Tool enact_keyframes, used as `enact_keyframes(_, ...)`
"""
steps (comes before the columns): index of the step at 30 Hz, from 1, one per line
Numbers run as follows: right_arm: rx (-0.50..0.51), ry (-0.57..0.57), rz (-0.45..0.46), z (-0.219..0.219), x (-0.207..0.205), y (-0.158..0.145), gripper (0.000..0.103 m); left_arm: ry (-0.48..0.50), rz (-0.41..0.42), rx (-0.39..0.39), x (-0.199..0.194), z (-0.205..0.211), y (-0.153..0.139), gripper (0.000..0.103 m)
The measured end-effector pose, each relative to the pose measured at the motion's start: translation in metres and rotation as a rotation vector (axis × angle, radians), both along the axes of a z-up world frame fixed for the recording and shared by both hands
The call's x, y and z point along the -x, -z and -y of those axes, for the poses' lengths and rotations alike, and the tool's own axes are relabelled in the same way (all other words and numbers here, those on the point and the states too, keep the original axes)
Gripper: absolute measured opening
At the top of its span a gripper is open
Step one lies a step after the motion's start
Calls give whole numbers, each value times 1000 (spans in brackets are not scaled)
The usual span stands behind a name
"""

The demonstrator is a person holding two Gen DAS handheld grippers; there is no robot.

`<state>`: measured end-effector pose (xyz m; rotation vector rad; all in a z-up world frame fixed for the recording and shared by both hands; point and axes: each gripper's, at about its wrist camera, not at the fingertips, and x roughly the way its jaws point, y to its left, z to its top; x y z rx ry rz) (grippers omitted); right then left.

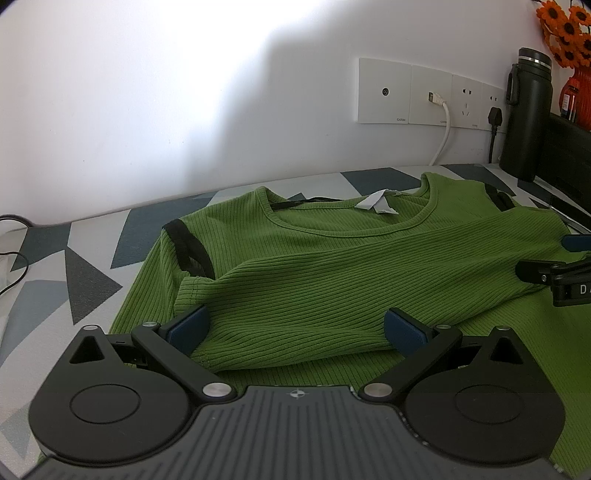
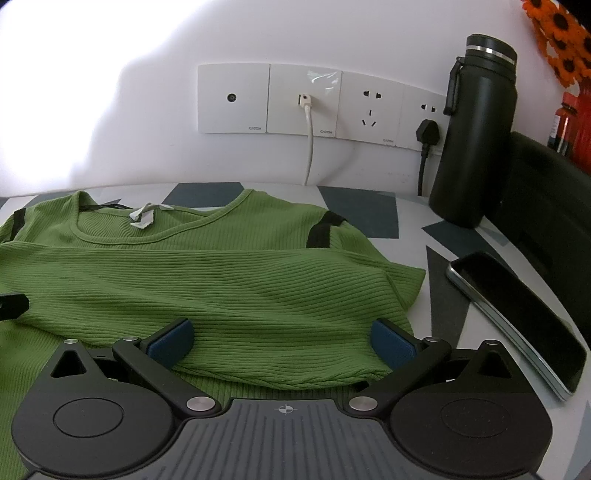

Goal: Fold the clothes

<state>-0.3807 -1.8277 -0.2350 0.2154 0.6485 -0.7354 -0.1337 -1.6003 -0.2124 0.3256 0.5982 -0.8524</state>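
Straddled folded sleeve band of green top (image 1: pixel 332 266), left gripper (image 1: pixel 295 328) and right gripper (image 2: pixel 280 338) wide open, gripping nothing; better pinched low, evenly.

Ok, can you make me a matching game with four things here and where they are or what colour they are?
Things:
1. shirt
2. bottle
3. phone
4. flowers

Descriptions:
A. orange, top right corner
B. lying flat, right of the shirt
C. green, with black bands
D. black, standing by the wall sockets

Pairs: 1-C, 2-D, 3-B, 4-A
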Motion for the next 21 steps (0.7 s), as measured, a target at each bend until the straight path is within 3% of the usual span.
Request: enact_keyframes(21, -2, 2, 1, 0, 0, -1, 102, 1, 3, -2, 1, 0, 2, 102)
